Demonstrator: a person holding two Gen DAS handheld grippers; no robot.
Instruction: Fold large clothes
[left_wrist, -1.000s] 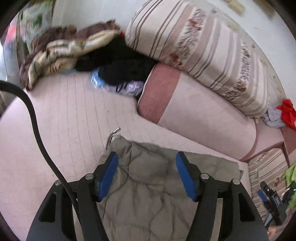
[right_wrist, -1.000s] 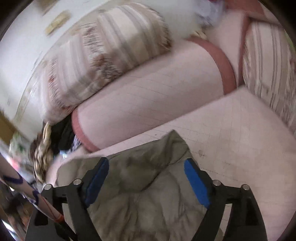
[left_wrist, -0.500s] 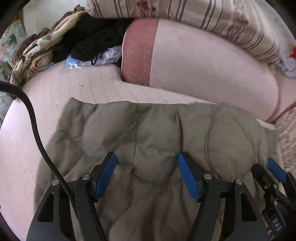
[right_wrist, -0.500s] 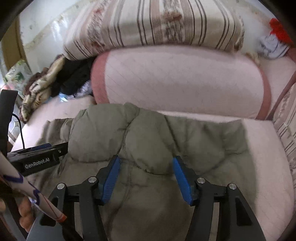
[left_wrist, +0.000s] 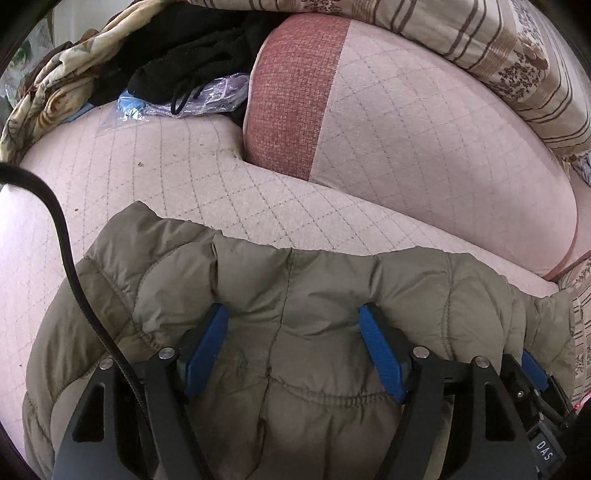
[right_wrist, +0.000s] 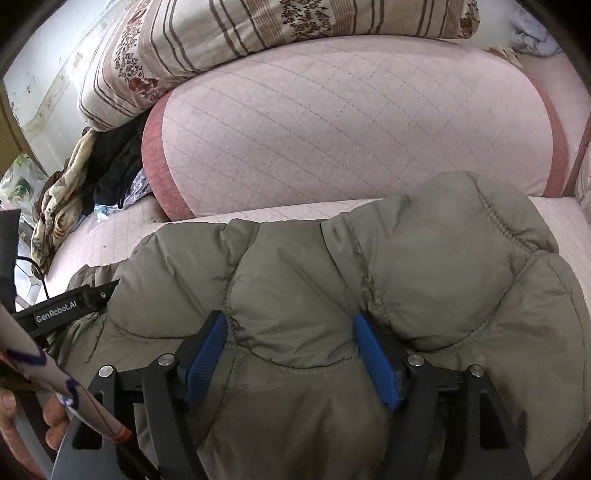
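Left wrist view: one olive quilted jacket (left_wrist: 295, 295) is spread on a pink quilted bed (left_wrist: 184, 177). The left gripper (left_wrist: 291, 343) is seen from behind, its two blue-padded fingers (left_wrist: 205, 347) set wide apart and pressed down into the jacket's padding; no fabric is pinched between them. One black cable (left_wrist: 70, 266) curves across the left side. At the lower right edge, the tip of the right gripper (left_wrist: 532, 369) is seen just beside the left one, over the same jacket.

Beyond the jacket, one pink bolster (left_wrist: 424, 129) with a red band is seen, with one striped floral quilt (left_wrist: 517, 62) lying on top. To the left, a heap of dark clothes (left_wrist: 192, 55), one patterned blanket (left_wrist: 55, 85) and one clear plastic bag (left_wrist: 207, 96) are piled.

Right wrist view: the right gripper (right_wrist: 291, 350) is likewise spread wide, both blue fingers (right_wrist: 376, 362) sunk into the jacket (right_wrist: 424, 258), gripping nothing. The left gripper (right_wrist: 70, 306) is seen at the left.
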